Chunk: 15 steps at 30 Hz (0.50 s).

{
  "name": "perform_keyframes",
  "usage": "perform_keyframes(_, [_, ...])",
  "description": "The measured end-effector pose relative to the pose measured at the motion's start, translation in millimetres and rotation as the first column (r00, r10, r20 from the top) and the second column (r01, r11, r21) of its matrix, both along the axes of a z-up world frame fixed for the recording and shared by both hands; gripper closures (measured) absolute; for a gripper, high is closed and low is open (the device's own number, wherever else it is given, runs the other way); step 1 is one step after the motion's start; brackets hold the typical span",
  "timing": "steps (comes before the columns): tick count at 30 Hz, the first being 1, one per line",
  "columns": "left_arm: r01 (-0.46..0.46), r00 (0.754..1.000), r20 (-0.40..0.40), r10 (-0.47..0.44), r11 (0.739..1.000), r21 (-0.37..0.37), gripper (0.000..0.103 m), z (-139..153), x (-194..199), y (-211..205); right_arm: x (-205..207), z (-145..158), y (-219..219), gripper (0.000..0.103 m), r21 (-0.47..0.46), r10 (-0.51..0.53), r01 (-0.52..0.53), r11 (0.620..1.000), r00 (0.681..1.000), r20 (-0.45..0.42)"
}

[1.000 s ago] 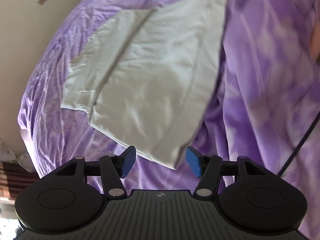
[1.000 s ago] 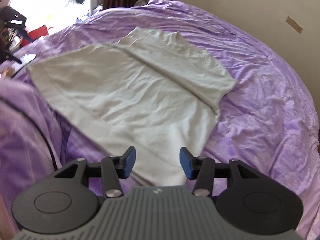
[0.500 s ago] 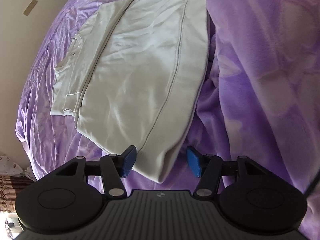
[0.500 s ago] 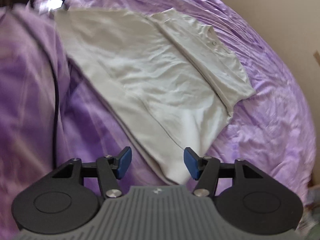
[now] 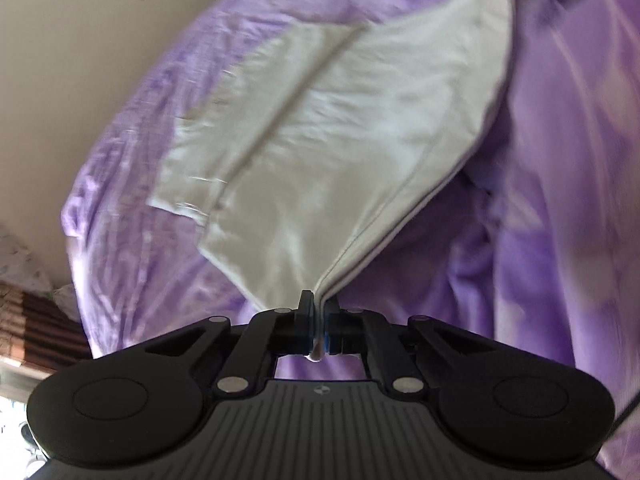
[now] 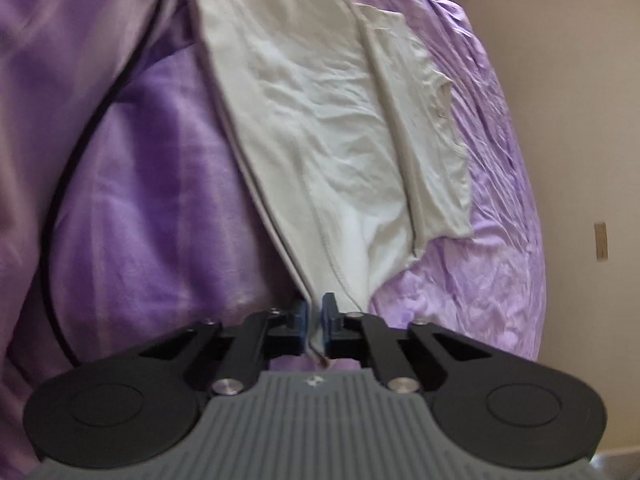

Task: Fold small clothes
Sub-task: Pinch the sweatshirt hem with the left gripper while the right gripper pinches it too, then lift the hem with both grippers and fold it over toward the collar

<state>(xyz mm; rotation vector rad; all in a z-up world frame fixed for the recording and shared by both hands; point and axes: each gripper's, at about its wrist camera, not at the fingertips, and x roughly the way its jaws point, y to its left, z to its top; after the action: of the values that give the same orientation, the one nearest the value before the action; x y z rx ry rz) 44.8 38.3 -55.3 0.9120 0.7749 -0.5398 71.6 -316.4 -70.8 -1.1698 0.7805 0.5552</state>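
Most of both views is filled by the purple bedsheet [image 5: 560, 160], rumpled and draped over the mattress, with a bare cream wall [image 6: 580, 120] behind it; it serves as the folding surface. On the sheet lies the task's garment, a pale grey-white T-shirt [image 5: 340, 132], spread roughly flat with one side panel already turned in along a long crease that runs from about seven o'clock up to one o'clock in the left wrist view. In the right wrist view the same shirt [image 6: 328, 120] stretches away toward twelve o'clock, and its short sleeve [image 6: 440, 168] hangs out at three o'clock. A thin black cable [image 6: 100, 120] curves across the sheet at nine o'clock.

Smaller still are the two tools. The left gripper [image 5: 316, 328] sits at six o'clock of its own view, pads pressed together and pinching one bottom corner of the T-shirt, a sliver of hem poking out below the blue pads. The right gripper [image 6: 314, 326], likewise at six o'clock, is clamped on the opposite bottom corner, hem fabric caught between its pads. Cloth rises in a taut ridge from each pinch, so the corners appear lifted off the sheet. Holding both hem corners at once likely serves to carry the bottom edge up toward the collar evenly, keeping the fold square; the fold itself is not yet made.
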Motion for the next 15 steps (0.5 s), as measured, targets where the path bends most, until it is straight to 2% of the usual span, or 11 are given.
perform_keyframes(5, [-0.072, 0.989, 0.125, 0.08, 0.995, -0.071, 0.099, 37, 6, -3, 13, 35, -5, 0.103, 0.133, -0.101, 0.086, 0.987, 0.988, 0.113])
perform_keyframes(11, [-0.115, 0.958, 0.243, 0.149, 0.982, -0.151, 0.1, 84, 4, -4, 23, 81, -10, 0.103, 0.27, -0.225, 0.157, 0.95, 0.944, 0.24])
perform_keyframes(15, [-0.124, 0.948, 0.269, 0.169, 0.977, -0.175, 0.1, 105, 0, -4, 19, 105, -13, 0.103, 0.334, -0.287, 0.187, 0.924, 0.915, 0.283])
